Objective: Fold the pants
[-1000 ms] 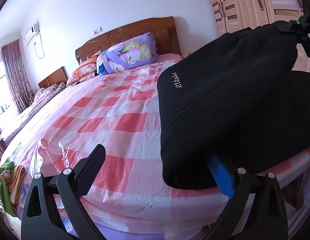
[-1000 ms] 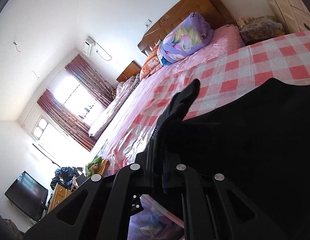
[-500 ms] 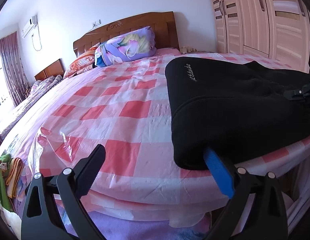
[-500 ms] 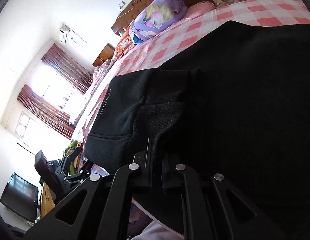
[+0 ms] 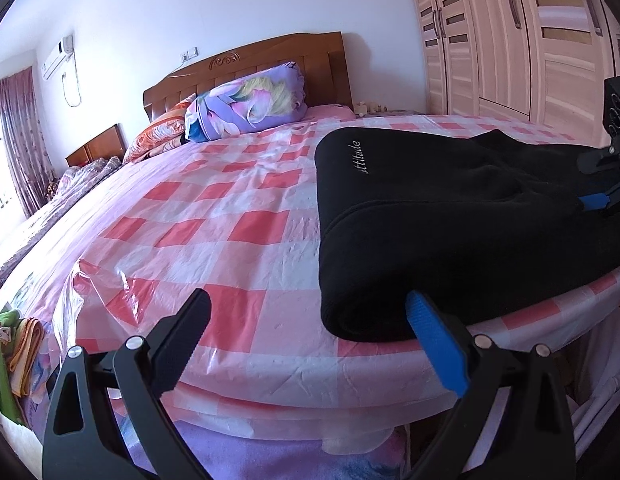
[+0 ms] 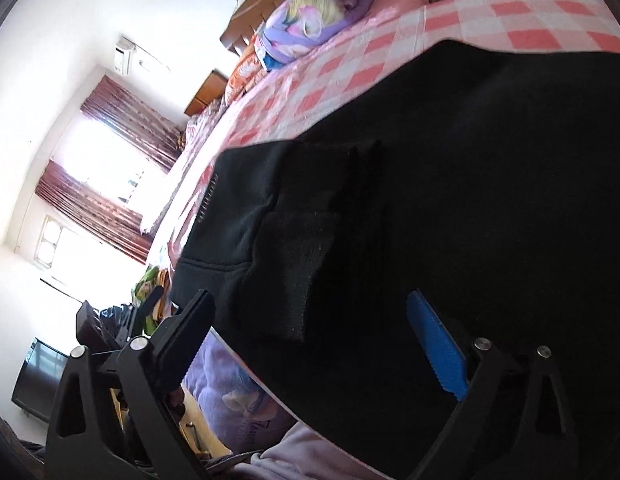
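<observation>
The black pants (image 5: 449,216) lie folded over on the pink checked bed (image 5: 214,232), near its front right edge, with white lettering on the upper layer. My left gripper (image 5: 310,320) is open and empty just off the bed's front edge, its blue finger beside the fold's near corner. My right gripper (image 6: 310,320) is open, its fingers either side of a black ribbed cuff (image 6: 298,272) that lies on the pants (image 6: 489,200). The right gripper also shows at the far right of the left wrist view (image 5: 601,196).
A purple floral pillow (image 5: 246,104) and a wooden headboard (image 5: 250,68) are at the bed's far end. Wardrobe doors (image 5: 509,36) stand at the right. Green and orange cloths (image 5: 10,352) lie low at the left. A window with curtains (image 6: 98,184) is beyond.
The right gripper carried the pants' end over and down onto the lower layer, then opened and let go. The left gripper stayed open and drew back slightly from the fold.
</observation>
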Available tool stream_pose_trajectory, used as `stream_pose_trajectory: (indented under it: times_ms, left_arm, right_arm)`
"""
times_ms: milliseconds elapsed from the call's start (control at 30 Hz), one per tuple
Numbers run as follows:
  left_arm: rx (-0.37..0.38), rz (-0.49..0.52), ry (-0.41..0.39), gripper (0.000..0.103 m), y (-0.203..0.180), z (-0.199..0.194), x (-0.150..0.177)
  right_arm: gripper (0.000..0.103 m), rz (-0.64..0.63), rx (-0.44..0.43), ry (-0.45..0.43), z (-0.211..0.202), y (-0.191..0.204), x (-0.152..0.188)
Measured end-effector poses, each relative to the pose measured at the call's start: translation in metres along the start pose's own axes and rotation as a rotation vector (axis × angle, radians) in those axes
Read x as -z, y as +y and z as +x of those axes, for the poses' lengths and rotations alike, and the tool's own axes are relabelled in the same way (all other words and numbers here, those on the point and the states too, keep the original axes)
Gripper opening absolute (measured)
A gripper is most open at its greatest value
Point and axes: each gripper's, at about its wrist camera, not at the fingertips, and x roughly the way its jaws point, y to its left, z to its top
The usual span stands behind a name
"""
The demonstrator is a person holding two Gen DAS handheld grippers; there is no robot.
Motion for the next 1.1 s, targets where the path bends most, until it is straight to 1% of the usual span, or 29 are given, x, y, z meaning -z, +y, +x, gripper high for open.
stream_pose_trajectory:
  times_ms: [67, 100, 167, 200, 233, 300, 333, 367, 400, 467, 600, 667, 733, 800, 867, 933, 1000, 1033, 1067, 1100]
  left_arm:
    - [-0.006, -0.005, -0.006, 0.098, 0.001, 0.005, -0.002]
    - [-0.003, -0.013, 0.0, 0.098, 0.003, 0.01, -0.003]
    - [0.009, -0.031, 0.007, 0.099, 0.007, 0.016, -0.004]
    - [0.012, -0.039, 0.005, 0.098, 0.008, 0.016, -0.004]
    - [0.012, -0.042, 0.002, 0.098, 0.009, 0.016, -0.003]
    - [0.018, -0.039, -0.005, 0.098, 0.01, 0.013, -0.002]
    - [0.021, -0.033, -0.009, 0.098, 0.01, 0.011, -0.001]
    - [0.025, -0.025, -0.013, 0.099, 0.01, 0.008, 0.0]
    - [0.03, -0.011, -0.019, 0.099, 0.01, 0.005, 0.002]
    - [0.034, 0.004, -0.015, 0.099, 0.008, 0.002, 0.004]
    - [0.044, 0.004, 0.004, 0.099, 0.006, 0.007, 0.006]
    - [0.044, 0.002, 0.018, 0.099, 0.004, 0.012, 0.005]
    - [0.054, 0.003, 0.053, 0.099, 0.003, 0.022, 0.004]
    - [0.049, 0.006, 0.075, 0.1, 0.003, 0.03, 0.001]
    - [0.043, -0.031, 0.088, 0.101, 0.008, 0.035, -0.002]
    - [0.056, -0.09, 0.095, 0.101, 0.016, 0.038, -0.005]
    - [0.076, -0.134, 0.092, 0.102, 0.021, 0.04, -0.006]
    - [0.076, -0.141, 0.089, 0.102, 0.021, 0.04, -0.006]
    - [0.074, -0.145, 0.086, 0.102, 0.02, 0.04, -0.006]
    - [0.074, -0.149, 0.087, 0.102, 0.018, 0.041, -0.005]
  right_arm:
    - [0.09, -0.057, 0.024, 0.016, 0.01, 0.01, -0.001]
    - [0.09, -0.066, 0.016, 0.04, 0.017, 0.015, -0.004]
    - [0.075, -0.073, -0.028, 0.086, 0.026, 0.024, -0.009]
    - [0.073, -0.074, -0.055, 0.116, 0.032, 0.027, -0.01]
    - [0.07, -0.076, -0.056, 0.126, 0.036, 0.029, -0.011]
    - [0.057, -0.066, -0.046, 0.113, 0.04, 0.025, -0.014]
    - [0.044, -0.041, -0.05, 0.099, 0.039, 0.02, -0.015]
    - [0.035, -0.004, -0.061, 0.081, 0.037, 0.012, -0.016]
    - [0.031, 0.015, -0.074, 0.061, 0.034, 0.008, -0.016]
    - [0.02, -0.003, -0.071, 0.02, 0.026, 0.011, -0.017]
    - [0.017, -0.104, -0.036, -0.069, 0.004, 0.042, -0.022]
    - [0.017, -0.141, -0.035, -0.107, -0.005, 0.058, -0.028]
    - [0.017, -0.172, -0.044, -0.153, -0.019, 0.071, -0.035]
    - [0.017, -0.194, -0.045, -0.195, -0.033, 0.078, -0.038]
    - [0.017, -0.214, -0.042, -0.237, -0.051, 0.082, -0.04]
    - [0.017, -0.22, -0.021, -0.262, -0.062, 0.075, -0.037]
    - [0.017, -0.193, 0.018, -0.259, -0.069, 0.05, -0.028]
    - [0.017, -0.174, 0.046, -0.248, -0.061, 0.044, -0.022]
    - [0.017, -0.156, 0.08, -0.229, -0.056, 0.027, -0.016]
    - [0.017, -0.125, 0.118, -0.2, -0.042, 0.002, -0.005]
